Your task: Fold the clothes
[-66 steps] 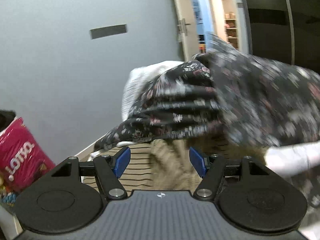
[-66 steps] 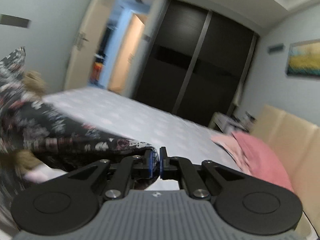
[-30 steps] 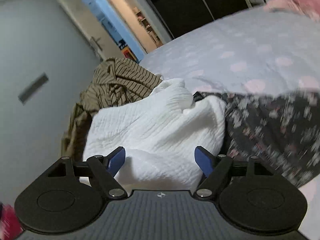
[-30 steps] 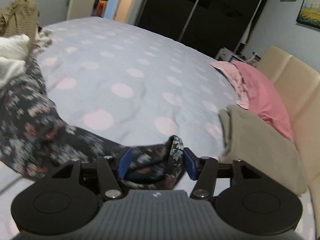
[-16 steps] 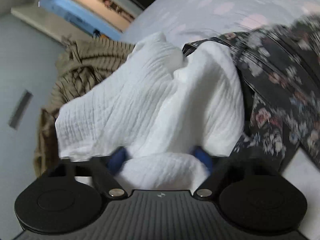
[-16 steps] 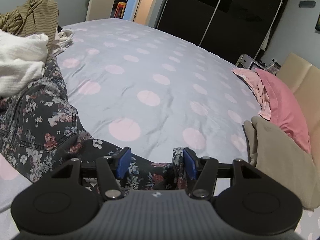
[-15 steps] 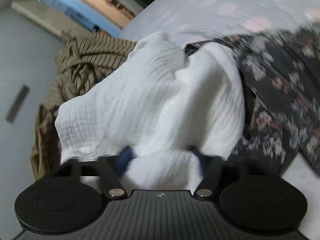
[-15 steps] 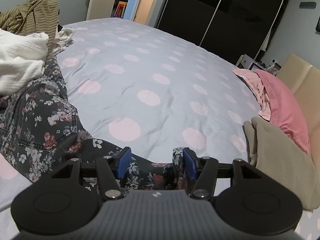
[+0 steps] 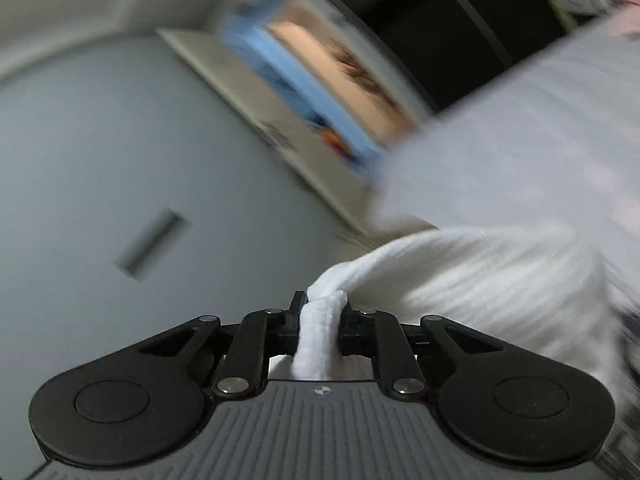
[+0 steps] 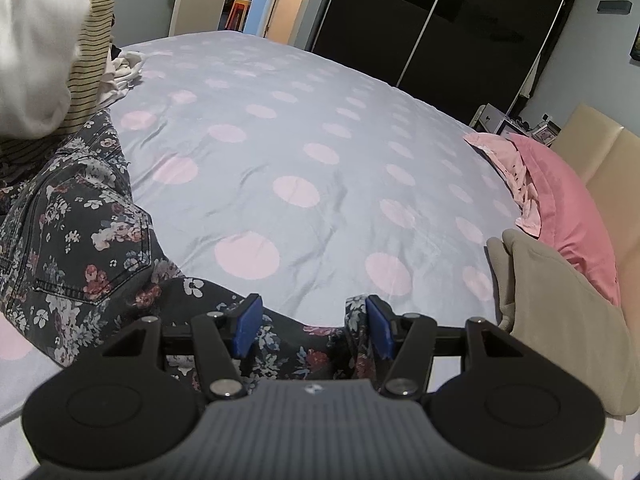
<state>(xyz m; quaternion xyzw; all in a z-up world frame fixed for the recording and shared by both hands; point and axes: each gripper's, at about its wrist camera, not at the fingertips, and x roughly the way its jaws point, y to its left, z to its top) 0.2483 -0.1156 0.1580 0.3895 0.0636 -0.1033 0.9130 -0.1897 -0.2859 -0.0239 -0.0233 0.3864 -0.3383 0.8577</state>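
Note:
My left gripper (image 9: 322, 316) is closing its jaws on a bunched fold of the white ribbed garment (image 9: 460, 280), which the pads pinch as it hangs lifted off to the right. The same white garment (image 10: 32, 60) shows blurred at the top left of the right wrist view. My right gripper (image 10: 312, 324) stands open low over the dark floral trousers (image 10: 80, 232), which lie along the bed's near left. A floral fold rises beside its right fingertip (image 10: 378, 326); the pads do not press it.
The bed sheet (image 10: 320, 140), grey with pink dots, spreads ahead. A striped tan garment (image 10: 92, 72) and small white clothes (image 10: 126, 68) are piled at far left. A pink pillow (image 10: 568, 208) and a beige cloth (image 10: 560, 312) lie at right. Beyond stand dark wardrobe doors (image 10: 440, 20).
The left gripper went from wide open over the white garment to pinching it, then rose with it, the view swinging up to the wall and doorway. The right gripper stayed put.

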